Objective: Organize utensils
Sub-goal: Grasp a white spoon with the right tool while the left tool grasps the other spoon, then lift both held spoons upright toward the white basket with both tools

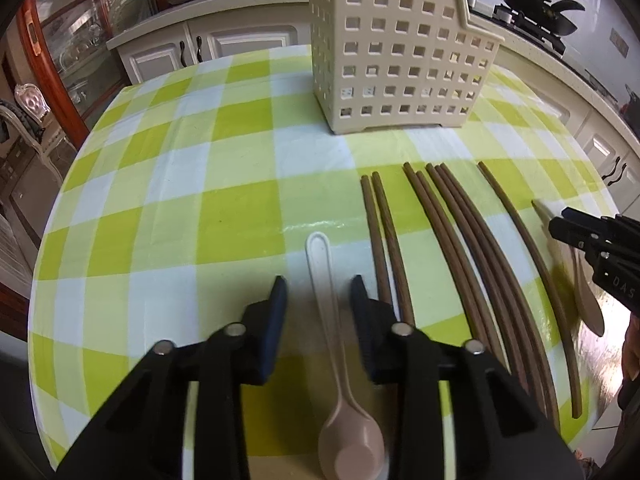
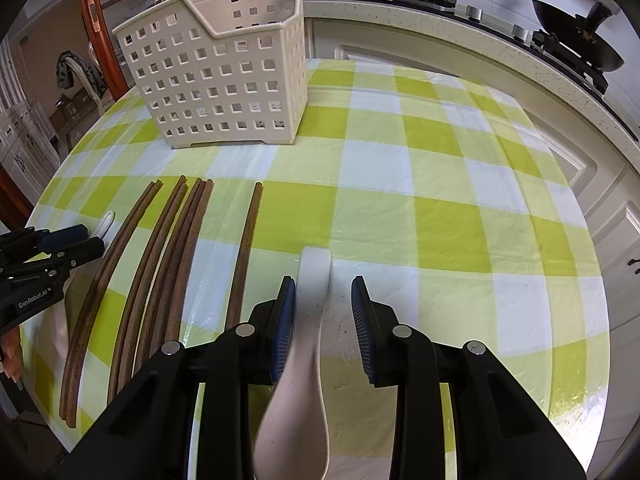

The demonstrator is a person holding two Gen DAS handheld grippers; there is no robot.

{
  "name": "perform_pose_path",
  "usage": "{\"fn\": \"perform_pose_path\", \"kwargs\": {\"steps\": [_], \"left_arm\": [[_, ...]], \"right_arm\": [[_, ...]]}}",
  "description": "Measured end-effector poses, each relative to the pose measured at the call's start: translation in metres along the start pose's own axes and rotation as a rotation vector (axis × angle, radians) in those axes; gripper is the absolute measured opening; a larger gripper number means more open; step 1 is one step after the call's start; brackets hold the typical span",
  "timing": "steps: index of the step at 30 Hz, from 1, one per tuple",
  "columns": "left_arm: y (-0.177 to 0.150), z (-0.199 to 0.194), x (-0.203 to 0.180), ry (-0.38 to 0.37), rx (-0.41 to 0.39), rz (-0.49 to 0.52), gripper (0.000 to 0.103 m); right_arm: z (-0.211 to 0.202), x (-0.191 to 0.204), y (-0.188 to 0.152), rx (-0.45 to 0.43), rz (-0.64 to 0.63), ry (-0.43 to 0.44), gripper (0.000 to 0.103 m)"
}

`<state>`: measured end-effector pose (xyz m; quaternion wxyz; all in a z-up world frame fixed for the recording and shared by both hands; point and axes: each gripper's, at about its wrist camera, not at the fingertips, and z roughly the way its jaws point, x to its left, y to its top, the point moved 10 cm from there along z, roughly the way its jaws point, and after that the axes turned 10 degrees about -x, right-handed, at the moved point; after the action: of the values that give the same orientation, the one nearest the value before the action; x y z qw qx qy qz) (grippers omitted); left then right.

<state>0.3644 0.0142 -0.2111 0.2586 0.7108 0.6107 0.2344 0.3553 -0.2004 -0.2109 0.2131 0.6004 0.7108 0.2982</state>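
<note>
Left spoon (image 1: 344,376): pale pinkish plastic, long flat handle, deep bowl nearest the camera; flat on the desk (image 1: 160,184), between the parted, non-touching pads of the left tool (image 1: 319,292).

Right spoon (image 2: 304,344): off-white, broad handle; left pad of the open right tool (image 2: 324,294) touching it.

Chopsticks (image 2: 176,264): seven, brown, lying between the spoons.

Basket (image 2: 224,80): cream, perforated, upright beyond.

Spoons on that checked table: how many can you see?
2. The pinkish spoon lies between the left tongs, left of the chopsticks. The white spoon lies between the right tongs, right of them. The basket's inside is mostly hidden.
</note>
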Motion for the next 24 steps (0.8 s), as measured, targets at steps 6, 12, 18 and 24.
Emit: {"fn": "perform_pose_path", "kwargs": {"steps": [6, 12, 18, 24], "left_arm": [[-0.002, -0.002, -0.004, 0.005, -0.002, 0.004, 0.021], [-0.003, -0.003, -0.004, -0.005, -0.004, 0.005, 0.011], [0.001, -0.017, -0.002, -0.019, -0.042, -0.016, 0.011], [0.013, -0.046, 0.0, -0.027, -0.113, -0.032, 0.011]], "right_arm": [[0.004, 0.003, -0.002, 0.007, -0.017, 0.003, 0.021], [0.001, 0.003, 0.0, -0.008, -0.009, 0.016, 0.017], [-0.019, 0.002, 0.011, -0.069, 0.005, 0.025, 0.017], [-0.046, 0.006, 0.024, -0.139, 0.003, 0.032, 0.017]]}}
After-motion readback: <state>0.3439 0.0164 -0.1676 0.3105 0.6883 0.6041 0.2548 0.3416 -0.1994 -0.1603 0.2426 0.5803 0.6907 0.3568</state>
